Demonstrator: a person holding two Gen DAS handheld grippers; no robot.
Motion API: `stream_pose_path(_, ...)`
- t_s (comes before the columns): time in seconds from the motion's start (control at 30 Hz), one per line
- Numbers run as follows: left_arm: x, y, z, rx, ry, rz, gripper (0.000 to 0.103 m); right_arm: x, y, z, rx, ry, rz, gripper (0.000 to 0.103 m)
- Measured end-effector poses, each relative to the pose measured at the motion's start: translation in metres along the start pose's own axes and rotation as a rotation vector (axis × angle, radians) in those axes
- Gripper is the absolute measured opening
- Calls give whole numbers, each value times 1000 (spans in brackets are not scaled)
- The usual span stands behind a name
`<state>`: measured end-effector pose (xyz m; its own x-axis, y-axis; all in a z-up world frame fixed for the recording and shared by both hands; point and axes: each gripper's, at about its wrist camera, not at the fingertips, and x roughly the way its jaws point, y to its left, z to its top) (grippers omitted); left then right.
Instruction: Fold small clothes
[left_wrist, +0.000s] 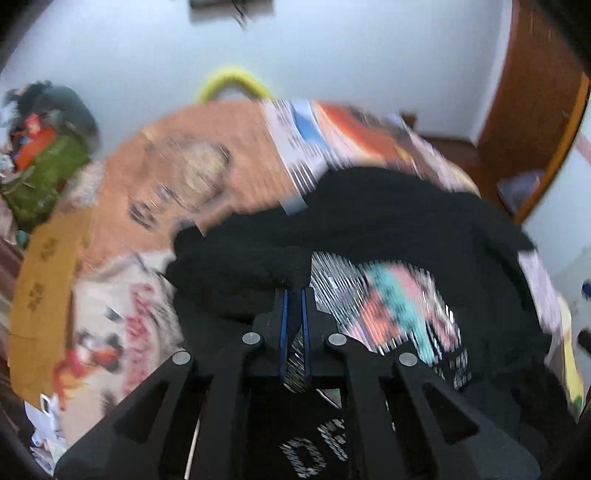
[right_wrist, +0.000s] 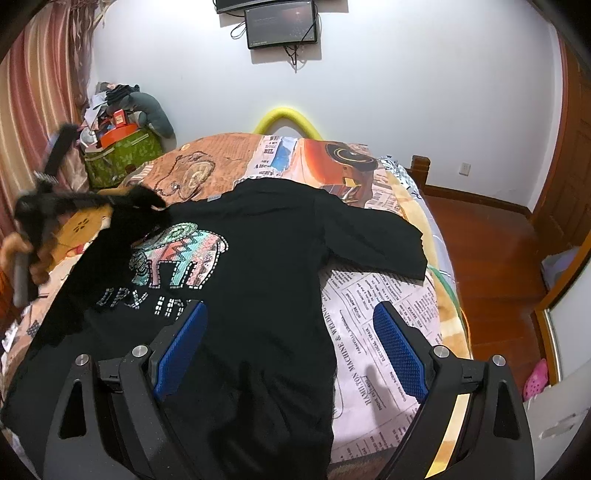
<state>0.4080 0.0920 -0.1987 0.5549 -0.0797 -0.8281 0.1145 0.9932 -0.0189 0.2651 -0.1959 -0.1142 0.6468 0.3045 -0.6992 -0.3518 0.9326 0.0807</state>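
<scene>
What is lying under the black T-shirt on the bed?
Under the black T-shirt lies a bedspread printed with newspaper text and pictures; it shows on both sides. The part directly beneath the shirt is covered, so anything there cannot be seen.

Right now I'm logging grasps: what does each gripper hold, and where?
The left gripper pinches the black T-shirt by its left sleeve. The right gripper is open, holding nothing.

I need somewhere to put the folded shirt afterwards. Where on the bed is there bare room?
Free: the newsprint bedspread right of the black T-shirt, below its spread sleeve, and the orange stretch beyond the collar toward the yellow hoop. Crowded: the bed's left edge, where the left hand-held gripper lifts the other sleeve.
</scene>
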Motion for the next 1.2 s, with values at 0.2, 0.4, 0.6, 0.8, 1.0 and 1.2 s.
stream_pose_path(0.2,-6,21,-29,-90,37,-60,32,2,11,5,-45,14,14,90)
stream_pose_path(0.4,-63,68,-47,-167,-89,32,62,15,40,19,-101,18,56,90)
stream_pose_path(0.6,-57,119,-66,-258,-45,148,62,41,83,40,-183,25,117,90)
stream_pose_path(0.8,-20,128,-66,-291,-3,100,62,92,129,73,-274,43,143,88)
stream_pose_path(1.0,24,129,-47,-296,40,69,62,155,158,100,-288,119,159,74)
stream_pose_path(1.2,64,145,-44,-344,111,28,62,223,180,118,-256,229,196,62)
